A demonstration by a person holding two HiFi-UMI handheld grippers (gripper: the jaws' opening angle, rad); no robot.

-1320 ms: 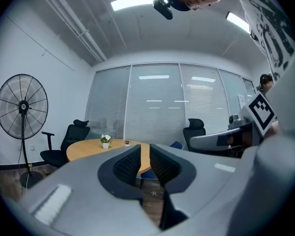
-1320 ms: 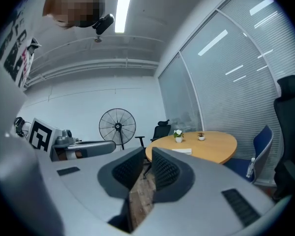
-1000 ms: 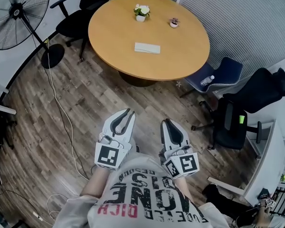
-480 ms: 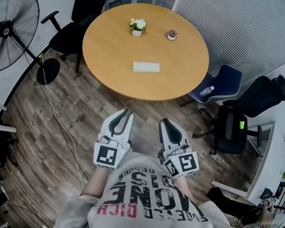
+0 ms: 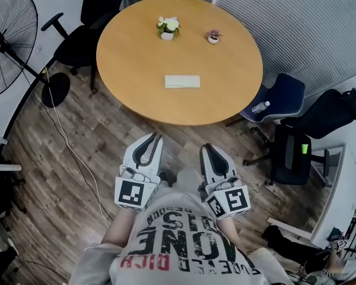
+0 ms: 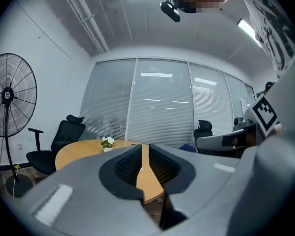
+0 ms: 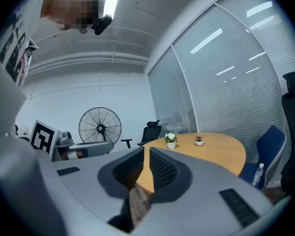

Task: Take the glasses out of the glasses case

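Note:
A white glasses case lies shut on the round wooden table, near its middle. Both grippers are held level close to the person's body, short of the table's near edge and well apart from the case. My left gripper shows a narrow gap between its jaws with nothing in it; the jaws have just been closing. The jaws of my right gripper are shut and empty. The glasses themselves are hidden.
A white pot of flowers and a small pot stand at the table's far side. A standing fan and black chair are on the left, a blue chair and a black chair on the right. A cable crosses the wooden floor.
The table has drawn nearer in the head view as the person and both grippers moved toward it. The left gripper's tips stand closer together than before.

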